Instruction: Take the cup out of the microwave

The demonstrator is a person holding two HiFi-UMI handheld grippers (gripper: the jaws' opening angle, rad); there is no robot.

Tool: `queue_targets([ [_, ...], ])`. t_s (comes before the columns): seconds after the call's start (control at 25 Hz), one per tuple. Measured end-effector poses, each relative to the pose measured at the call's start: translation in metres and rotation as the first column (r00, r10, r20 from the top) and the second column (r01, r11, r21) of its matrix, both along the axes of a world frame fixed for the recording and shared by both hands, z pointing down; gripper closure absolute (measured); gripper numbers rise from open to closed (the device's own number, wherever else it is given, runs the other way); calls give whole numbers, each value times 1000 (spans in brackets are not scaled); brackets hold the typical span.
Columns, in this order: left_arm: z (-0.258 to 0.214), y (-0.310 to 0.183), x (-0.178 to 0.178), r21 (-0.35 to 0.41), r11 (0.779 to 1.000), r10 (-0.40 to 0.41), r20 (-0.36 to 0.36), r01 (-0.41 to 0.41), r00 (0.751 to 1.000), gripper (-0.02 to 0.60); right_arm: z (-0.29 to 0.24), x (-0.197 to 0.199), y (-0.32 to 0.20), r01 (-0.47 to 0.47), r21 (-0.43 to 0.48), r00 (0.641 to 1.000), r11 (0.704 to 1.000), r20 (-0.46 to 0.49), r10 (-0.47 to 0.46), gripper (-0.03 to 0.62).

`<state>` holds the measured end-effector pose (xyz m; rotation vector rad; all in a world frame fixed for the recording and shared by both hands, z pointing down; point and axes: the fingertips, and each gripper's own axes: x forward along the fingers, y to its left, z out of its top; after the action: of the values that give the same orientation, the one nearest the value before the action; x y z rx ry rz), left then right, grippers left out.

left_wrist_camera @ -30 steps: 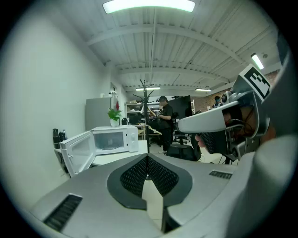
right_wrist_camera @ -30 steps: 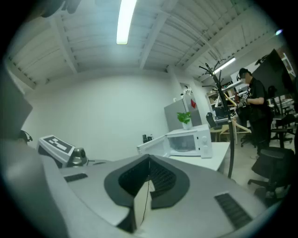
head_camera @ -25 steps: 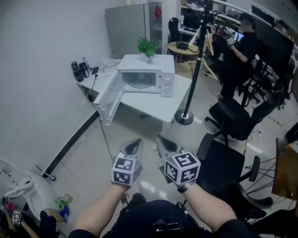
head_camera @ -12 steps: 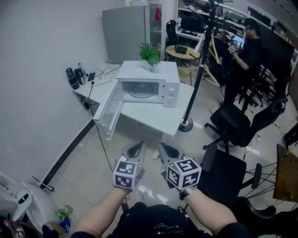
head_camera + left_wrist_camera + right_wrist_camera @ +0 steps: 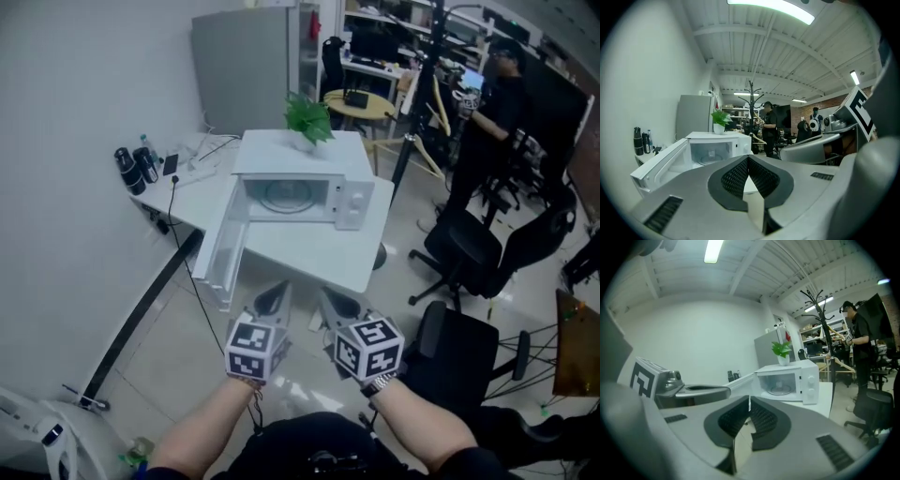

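Note:
The white microwave [image 5: 302, 178] stands on a white table [image 5: 319, 258] ahead, its door [image 5: 225, 251] swung wide open to the left. Inside I see only the glass turntable [image 5: 286, 195]; no cup shows in any view. My left gripper [image 5: 275, 292] and right gripper [image 5: 328, 296] are held side by side over the floor, short of the table, pointing at the microwave [image 5: 719, 147] [image 5: 787, 380]. The left gripper [image 5: 748, 159] is shut and empty. The right gripper [image 5: 749, 401] has its tips still together with nothing between them, its jaws opening by a hair.
A potted plant [image 5: 307, 117] sits on the microwave. Dark bottles [image 5: 134, 169] stand at the table's left end. A pole stand [image 5: 411, 103] rises right of the table, with office chairs [image 5: 469, 248] beyond it. A person [image 5: 487, 112] sits at the back right.
The microwave and table have come closer and lower in the head view as both grippers advanced toward them together. Both grippers stay side by side.

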<state>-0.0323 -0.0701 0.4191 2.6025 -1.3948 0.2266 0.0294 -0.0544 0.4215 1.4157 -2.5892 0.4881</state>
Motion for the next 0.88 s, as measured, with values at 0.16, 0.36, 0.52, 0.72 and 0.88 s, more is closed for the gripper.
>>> queue_targets([
  [0.16, -3, -24, -18, 8, 1000, 15, 14, -15, 1000, 584, 2, -17, -23, -19, -2, 1000, 1000, -13, 18, 565],
  [0.36, -3, -45, -36, 1, 1000, 15, 18, -15, 1000, 584, 2, -35, -43, -26, -3, 999, 1000, -25, 26, 563],
  [0.52, -2, -58, -43, -7, 1000, 15, 28, -15, 1000, 584, 2, -44, -58, -23, -2, 999, 1000, -32, 23, 563],
  [0.72, 3, -72, -46, -14, 1000, 10, 38, -10, 999, 584, 10, -48, -79, -24, -3, 999, 1000, -35, 24, 563],
  [0.88, 7, -92, -47, -23, 1000, -1, 46, 2, 999, 584, 20, -49, -106, -22, -9, 999, 1000, -31, 22, 546],
])
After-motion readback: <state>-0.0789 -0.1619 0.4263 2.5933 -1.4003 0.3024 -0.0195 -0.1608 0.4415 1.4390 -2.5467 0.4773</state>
